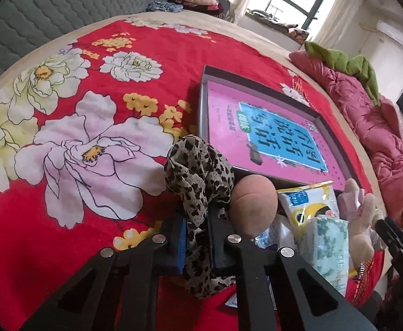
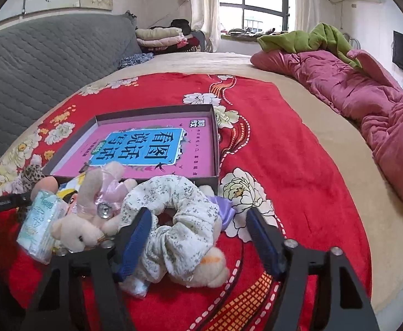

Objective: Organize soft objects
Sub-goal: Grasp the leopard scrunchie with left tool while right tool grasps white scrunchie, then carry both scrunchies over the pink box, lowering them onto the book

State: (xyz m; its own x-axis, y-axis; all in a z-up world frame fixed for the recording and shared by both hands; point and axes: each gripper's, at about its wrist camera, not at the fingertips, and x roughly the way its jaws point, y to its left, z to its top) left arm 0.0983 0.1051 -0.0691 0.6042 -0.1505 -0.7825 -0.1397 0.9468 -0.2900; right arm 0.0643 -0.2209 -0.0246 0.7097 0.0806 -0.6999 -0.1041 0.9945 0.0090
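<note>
left gripper [image 1: 196,231]: my jaws are clamped on the leopard-print scarf [image 1: 198,171]; cloth bunches above the pads and hangs below them.
right gripper [image 2: 198,237]: my jaws stand apart around the floral scrunchie [image 2: 179,215]; the left pad lies against its fabric, the right pad is clear of it, so no grip.
scarf position: on the red floral bedspread [image 1: 71,127], just beside the near corner of the box.
box [image 2: 215,140]: shallow, dark-walled, open, on the bedspread beyond the pile; a pink book [image 2: 146,149] with a blue title panel lies flat inside.
pile at box front: peach-coloured ball [image 1: 254,207] touching the scarf; yellow-and-white packet [image 1: 309,201]; tissue pack [image 2: 40,220] tilted on its edge; cream plush toy [image 2: 82,231] with a pink ribbon, lying against the scrunchie.
under scrunchie: a second plush [image 2: 212,267], cream with an orange mark, partly hidden.
far side of bed: pink quilt [image 2: 367,110], green blanket [image 2: 312,38] on it.
headboard side: grey quilted padding [image 2: 49,63], folded clothes [image 2: 160,37] stacked beyond.
</note>
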